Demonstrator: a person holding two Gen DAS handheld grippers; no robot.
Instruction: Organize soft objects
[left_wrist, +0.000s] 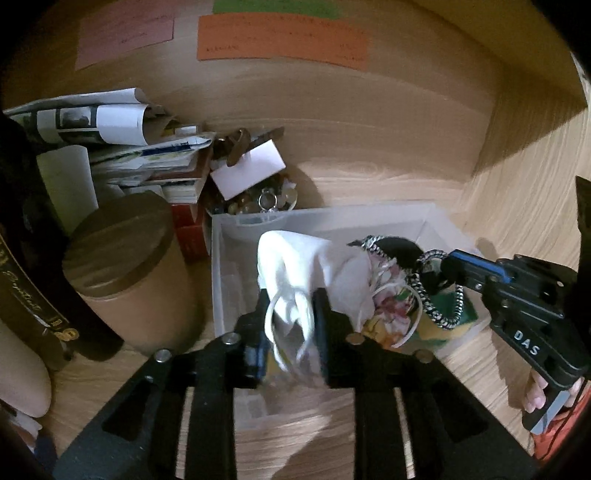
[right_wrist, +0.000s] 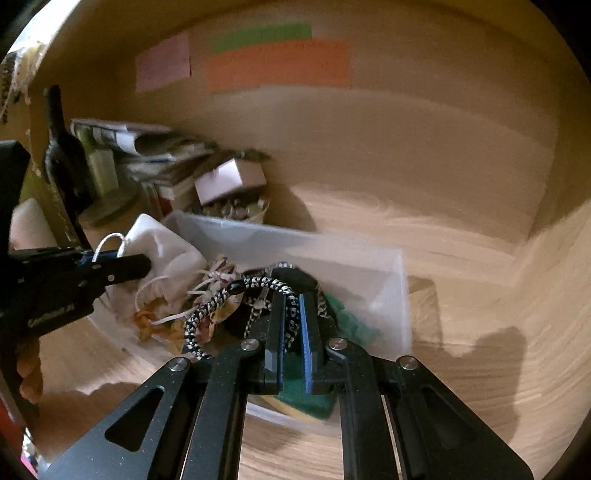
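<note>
A: Listing by size, largest first: pale wood-grain shelf surface (left_wrist: 388, 173), enclosed by matching back and side walls. Next?

B: Translucent white rectangular plastic bin (left_wrist: 221, 266), set near the middle of the shelf surface, its far wall close to the back. Left of it, a brown cardboard cylinder with a dark round lid (left_wrist: 125, 258), and behind that a stack of papers and booklets (left_wrist: 140, 155) toward the back left corner.

A: Bin contents?

B: White soft fabric drawstring pouch (left_wrist: 295, 258) at the bin's left end, touching a floral-patterned cloth item (left_wrist: 391, 306) beside it. A green scouring sponge (right_wrist: 306, 402) lies at the near right of the bin. A black-and-white braided cord (right_wrist: 207, 314) is draped over the cloth and sponge.

A: Tools?

B: Left gripper (left_wrist: 291, 325): jaws narrowed onto the pouch's lower fabric and white drawstring loops. Right gripper (right_wrist: 291, 325): jaws nearly closed, pinching a strand of the braided cord above the sponge.

A: Smallest entry?

B: Small container of shiny trinkets (left_wrist: 266, 203), just behind the bin's far left corner; contents too blurred to itemise.
</note>
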